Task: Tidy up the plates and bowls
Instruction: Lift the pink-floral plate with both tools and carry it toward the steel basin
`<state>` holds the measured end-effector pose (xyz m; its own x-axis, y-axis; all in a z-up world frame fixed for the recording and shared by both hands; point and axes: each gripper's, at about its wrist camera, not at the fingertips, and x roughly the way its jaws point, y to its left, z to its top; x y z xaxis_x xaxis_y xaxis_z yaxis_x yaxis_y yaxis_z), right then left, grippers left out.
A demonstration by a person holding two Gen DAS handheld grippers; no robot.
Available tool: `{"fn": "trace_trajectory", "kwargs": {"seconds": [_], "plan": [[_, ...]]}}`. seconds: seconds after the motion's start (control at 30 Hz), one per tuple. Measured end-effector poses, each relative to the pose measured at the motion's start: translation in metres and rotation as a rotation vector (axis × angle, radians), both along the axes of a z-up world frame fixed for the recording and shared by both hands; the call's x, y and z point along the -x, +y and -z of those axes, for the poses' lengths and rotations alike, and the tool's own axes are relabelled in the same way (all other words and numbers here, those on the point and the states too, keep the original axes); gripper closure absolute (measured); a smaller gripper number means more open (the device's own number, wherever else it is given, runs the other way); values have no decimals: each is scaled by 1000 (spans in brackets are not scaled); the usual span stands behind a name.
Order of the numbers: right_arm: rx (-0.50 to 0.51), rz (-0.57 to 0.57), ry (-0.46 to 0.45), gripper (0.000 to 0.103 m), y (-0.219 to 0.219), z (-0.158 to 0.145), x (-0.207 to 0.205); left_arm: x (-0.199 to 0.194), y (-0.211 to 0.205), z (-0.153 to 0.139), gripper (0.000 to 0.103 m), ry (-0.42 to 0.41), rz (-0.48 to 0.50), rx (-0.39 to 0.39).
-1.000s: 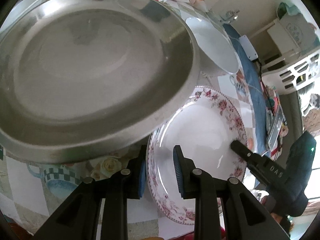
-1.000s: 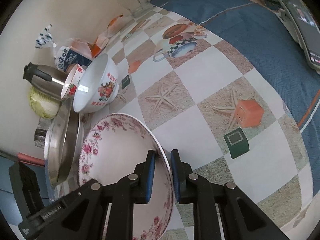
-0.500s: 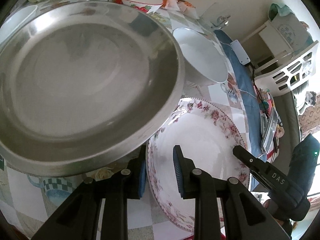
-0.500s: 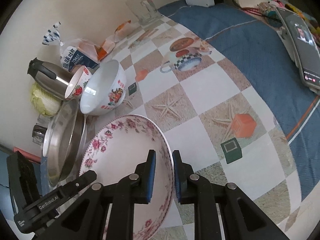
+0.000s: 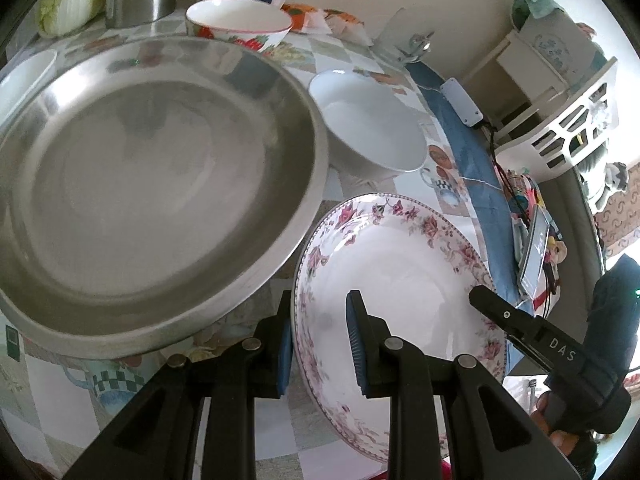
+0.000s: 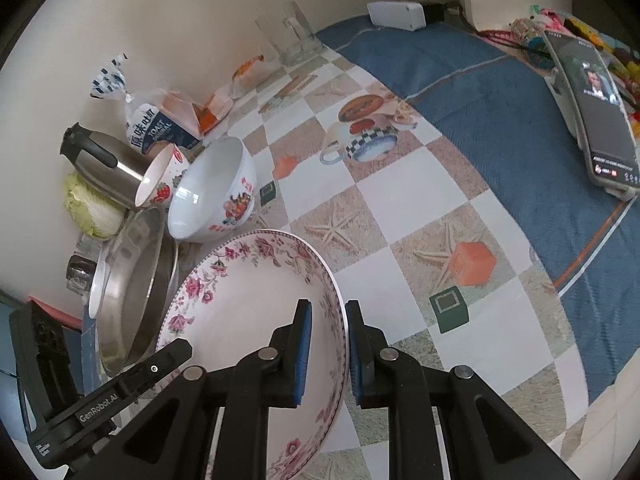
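Observation:
A white plate with a pink floral rim [image 5: 400, 276] [image 6: 240, 304] is held off the table by both grippers. My left gripper [image 5: 320, 340] is shut on its near rim. My right gripper [image 6: 326, 344] is shut on the opposite rim; it shows in the left wrist view [image 5: 532, 340]. A large steel plate [image 5: 152, 184] [image 6: 136, 284] lies just left of the floral plate. A white bowl [image 5: 372, 132] [image 6: 216, 196] with a red print and a small strawberry bowl [image 5: 240, 20] [image 6: 162, 178] stand behind.
A steel kettle [image 6: 104, 168], a cabbage [image 6: 94, 210] and a toast bag [image 6: 156, 128] stand by the wall. A glass mug [image 6: 294, 36] is at the back. A phone [image 6: 592, 104] lies on the blue cloth [image 6: 500, 120] to the right.
Both grippers have lifted the floral plate higher and drawn it back from the steel plate. More of the table and the back bowls show now.

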<state>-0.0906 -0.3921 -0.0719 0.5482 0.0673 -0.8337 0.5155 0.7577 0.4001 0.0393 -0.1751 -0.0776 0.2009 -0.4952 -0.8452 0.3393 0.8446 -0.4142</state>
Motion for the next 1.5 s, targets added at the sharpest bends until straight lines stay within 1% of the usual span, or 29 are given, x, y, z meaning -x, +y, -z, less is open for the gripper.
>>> {"fn": "trace_trajectory", "kwargs": {"seconds": [0.5, 0.67, 0.83, 0.93, 1.27, 1.5], "plan": [[53, 12, -77, 85, 7, -30, 4, 3, 3, -34, 77, -109, 17, 41], [79, 2, -114, 85, 15, -46, 4, -1, 13, -46, 77, -135, 3, 75], [98, -18, -146, 85, 26, -58, -1, -3, 25, -59, 77, -174, -8, 86], [90, -29, -153, 85, 31, -59, -5, -7, 31, -64, 77, -196, -17, 81], [89, -80, -138, 85, 58, -55, -30, -27, 60, -62, 77, -191, -69, 75], [81, -134, -128, 85, 83, -52, -55, -47, 92, -57, 77, -169, -138, 83]]}}
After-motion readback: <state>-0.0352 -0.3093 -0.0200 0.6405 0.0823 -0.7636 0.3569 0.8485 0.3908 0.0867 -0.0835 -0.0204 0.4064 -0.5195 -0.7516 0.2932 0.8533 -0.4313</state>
